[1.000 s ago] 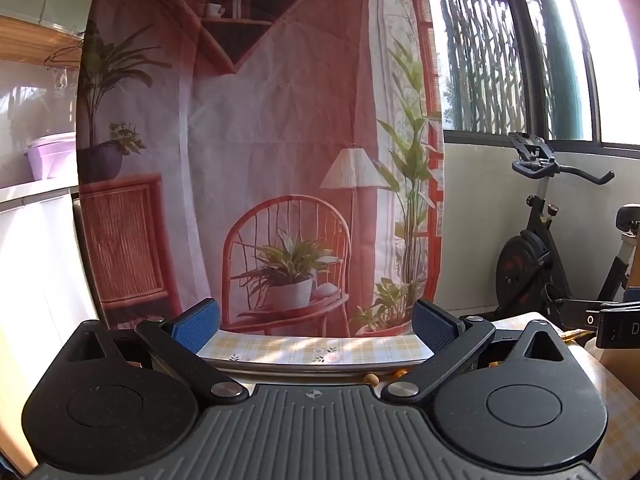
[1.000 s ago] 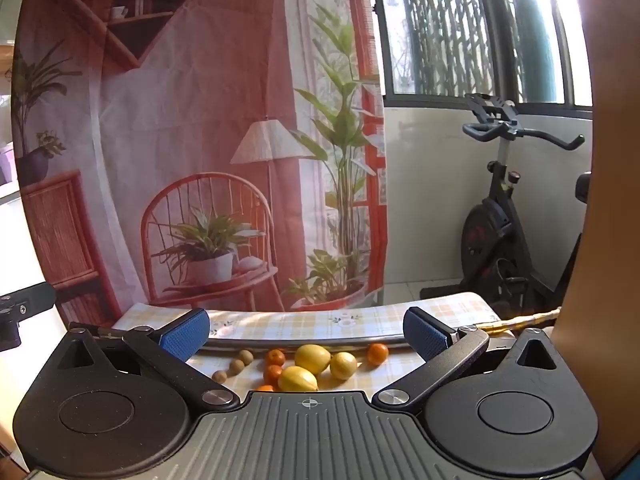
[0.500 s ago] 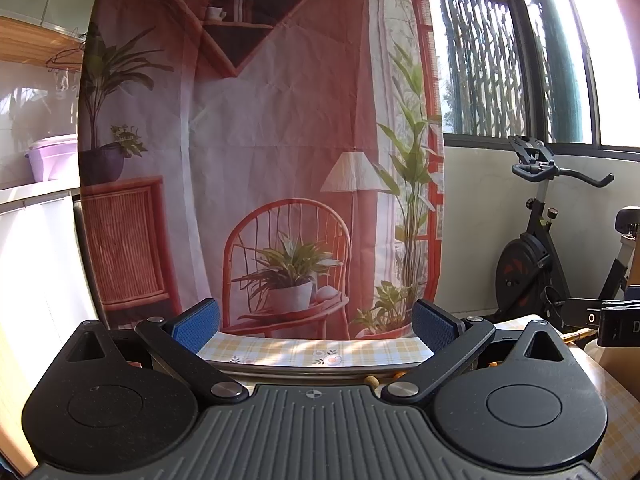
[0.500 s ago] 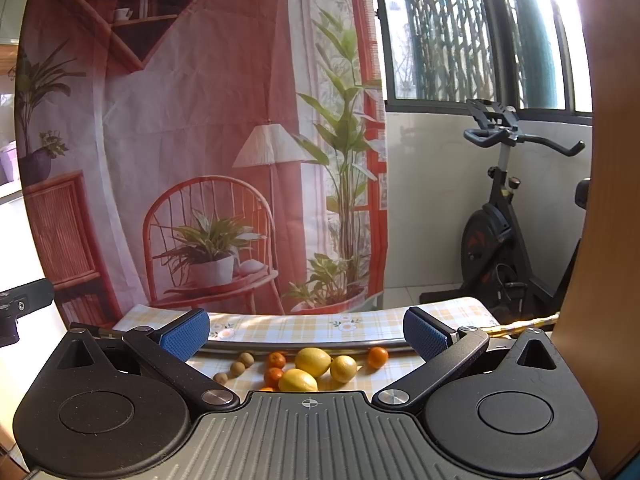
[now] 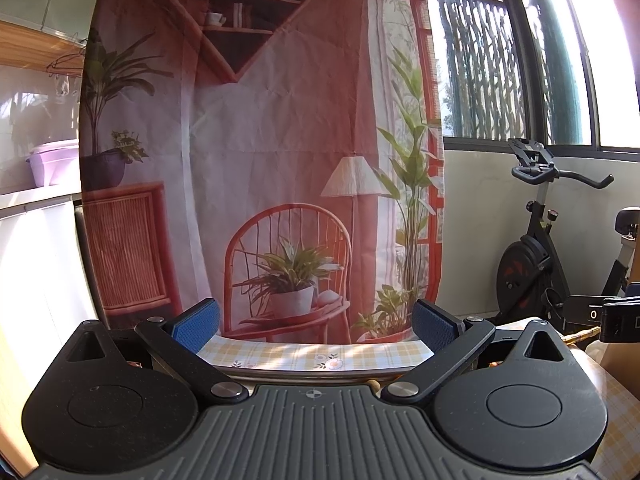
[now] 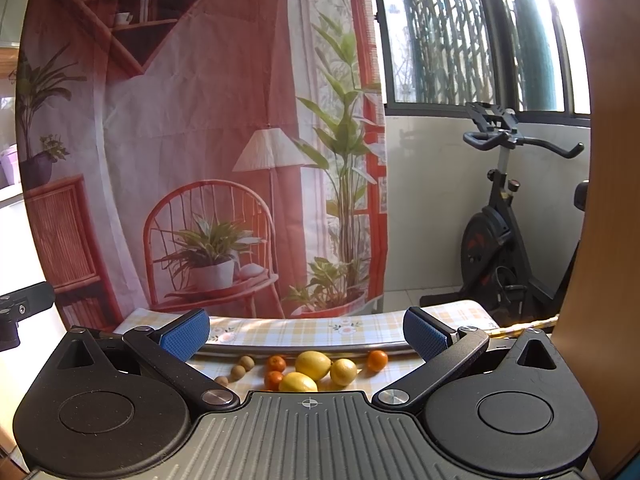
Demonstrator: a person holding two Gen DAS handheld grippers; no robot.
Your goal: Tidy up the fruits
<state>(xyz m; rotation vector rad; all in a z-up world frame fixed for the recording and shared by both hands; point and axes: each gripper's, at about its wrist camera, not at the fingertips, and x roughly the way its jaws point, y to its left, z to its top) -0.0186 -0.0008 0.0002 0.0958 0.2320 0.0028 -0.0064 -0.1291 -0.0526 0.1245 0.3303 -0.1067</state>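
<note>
On tablecloth [image 6: 280, 326]: lemons [image 6: 313, 365], oranges [image 6: 377, 360], loose.

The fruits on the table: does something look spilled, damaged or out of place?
Nothing stands out. The lemons, small oranges and brown fruits lie loose but whole on the checked tablecloth, unsorted. Both grippers hang open and empty.

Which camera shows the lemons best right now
The right wrist view: three lemons lie in plain sight on the checked tablecloth, between the open right gripper fingers. The left wrist view shows no lemons.
</note>
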